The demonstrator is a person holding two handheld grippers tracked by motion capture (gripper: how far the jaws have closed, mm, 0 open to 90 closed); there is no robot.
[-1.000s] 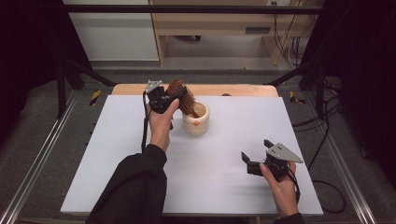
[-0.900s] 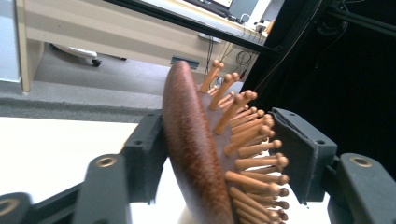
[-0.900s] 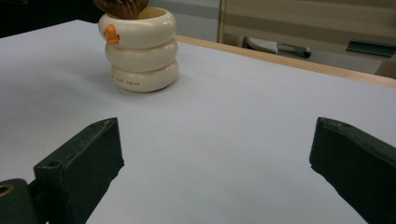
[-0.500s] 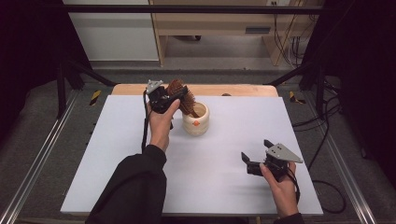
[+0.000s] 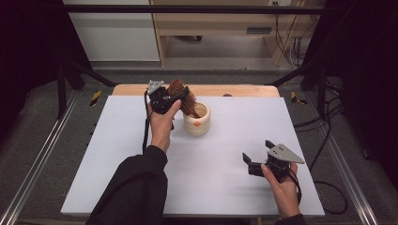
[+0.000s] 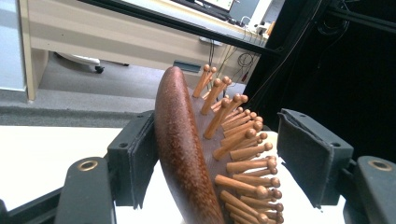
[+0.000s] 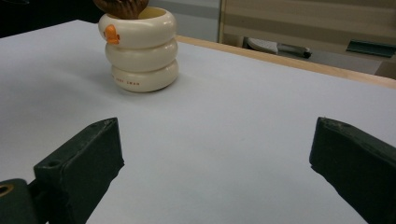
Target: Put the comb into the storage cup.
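Observation:
A dark wooden hairbrush (image 5: 187, 101) with peg bristles stands tilted in a cream ringed cup (image 5: 197, 123) at the back middle of the white table top (image 5: 117, 164). My left gripper (image 5: 177, 93) sits around the brush head (image 6: 180, 140). Its jaws have just been opening: the left pad (image 6: 135, 163) lies near the brush's back, and the right pad (image 6: 303, 158) stands off the bristle tips. My right gripper (image 5: 256, 150) hovers low at the front right, open and empty, pointing toward the cup (image 7: 140, 46).
A bare wooden strip (image 5: 244, 90) runs along the table's far edge. Metal rails (image 5: 37, 159) flank the table on both sides. Desks and cables stand on the floor beyond.

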